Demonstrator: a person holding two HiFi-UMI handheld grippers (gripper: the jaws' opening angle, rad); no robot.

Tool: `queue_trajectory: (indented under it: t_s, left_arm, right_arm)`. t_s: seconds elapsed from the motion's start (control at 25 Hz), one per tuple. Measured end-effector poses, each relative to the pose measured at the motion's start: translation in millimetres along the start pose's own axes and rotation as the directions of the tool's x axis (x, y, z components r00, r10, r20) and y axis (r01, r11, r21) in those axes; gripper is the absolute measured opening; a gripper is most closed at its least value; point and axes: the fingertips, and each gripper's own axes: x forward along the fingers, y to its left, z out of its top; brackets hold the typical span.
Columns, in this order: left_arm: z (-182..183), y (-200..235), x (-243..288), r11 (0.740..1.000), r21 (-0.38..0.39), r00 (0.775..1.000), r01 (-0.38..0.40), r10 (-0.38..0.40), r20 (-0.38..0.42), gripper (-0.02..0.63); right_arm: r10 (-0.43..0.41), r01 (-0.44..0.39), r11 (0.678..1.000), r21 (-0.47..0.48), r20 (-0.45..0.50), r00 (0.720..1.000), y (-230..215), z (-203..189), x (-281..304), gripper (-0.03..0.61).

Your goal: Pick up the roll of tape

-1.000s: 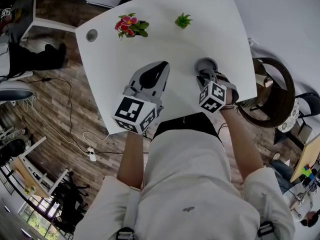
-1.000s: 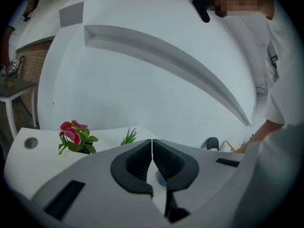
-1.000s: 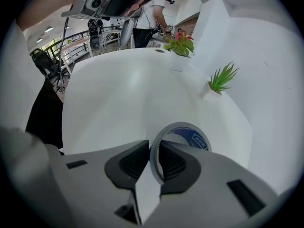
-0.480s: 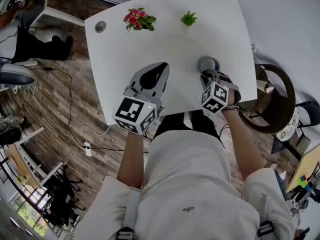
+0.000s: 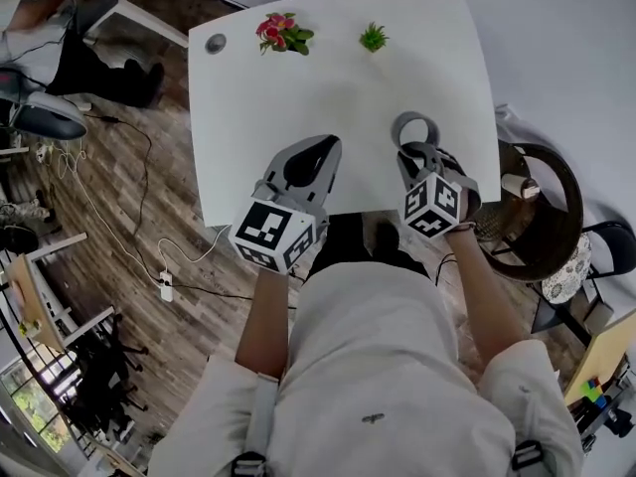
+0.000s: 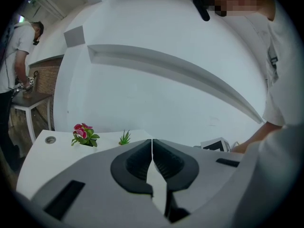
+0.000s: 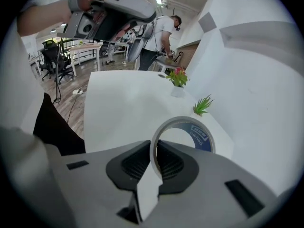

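The right tongs (image 7: pixel 154 148) are pinched narrow on the wall of the roll of tape (image 7: pixel 202 137). The ring stands upright between them, with its open hole pointing to about two o'clock in the right gripper view. The pads press on both faces of the wall, so the grasp looks made. The roll appears to hang just clear of the white tabletop (image 5: pixel 298 97), near its front edge on the person's right side, though no view shows the gap plainly. What seems left is only to lift it well clear and keep it steady.

The left tongs (image 6: pixel 152 144) are closed together with nothing between them, held over the front edge of the tabletop beside the right ones.

Seen from the head, a pot of pink flowers (image 5: pixel 283 33) stands at eleven o'clock near the far edge. A little green plant (image 5: pixel 373 38) is at twelve o'clock, and a round grey cap (image 5: pixel 216 43) sits in the far left corner. All are well apart from the roll, and nothing stands in its way. A round wicker chair (image 5: pixel 542 207) is at three o'clock, beyond the tabletop.
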Motion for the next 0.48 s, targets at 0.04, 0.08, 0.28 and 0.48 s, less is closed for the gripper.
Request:
queue_trajectory:
  t_s: [0.04, 0.08, 0.28, 0.48]
  left_arm:
    - [0.5, -6.4, -1.8, 1.0, 0.003, 1.0, -0.005, 0.005, 0.006, 0.021]
    - [1.1, -12.3, -3.5, 1.0, 0.006, 1.0, -0.011, 0.011, 0.012, 0.021]
    - [5.9, -41.2, -10.6, 0.999, 0.03, 0.999, -0.033, 0.032, 0.039, 0.021]
    - [9.7, -69.9, -20.7, 0.997, 0.057, 0.996, -0.058, 0.054, 0.068, 0.021]
  right_arm:
    - [-0.003, 0.003, 1.0, 0.005, 0.018, 1.0, -0.5, 1.3, -7.2, 0.046]
    - [-0.005, 0.005, 1.0, 0.011, 0.035, 0.999, -1.1, 2.7, -14.3, 0.046]
    - [-0.027, 0.021, 0.999, 0.043, 0.135, 0.99, -5.9, 12.3, -53.3, 0.046]
    - [-0.052, 0.033, 0.996, 0.077, 0.257, 0.965, -8.3, 23.9, -97.9, 0.046]
